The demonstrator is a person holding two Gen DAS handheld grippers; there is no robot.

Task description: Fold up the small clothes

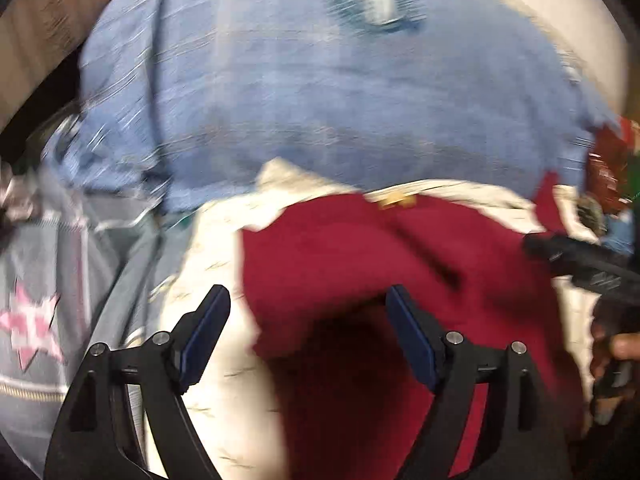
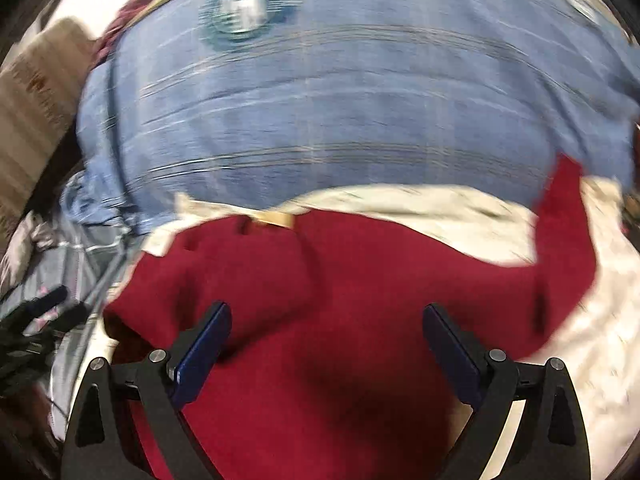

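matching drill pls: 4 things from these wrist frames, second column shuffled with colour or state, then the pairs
Things:
1. garment with the tan neck label
2. big cloth with the round emblem
3. left gripper
4. sheet under the garment

Colour or state:
A. blue
B. jaws apart, nothing clamped
C. cream white
D. dark red

Pairs: 1-D, 2-A, 3-B, 4-C

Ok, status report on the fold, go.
Left claw open, nothing between its pads. Right claw open, empty. Red garment spread on white sheet, unfolded. Blue cloth lies just beyond.
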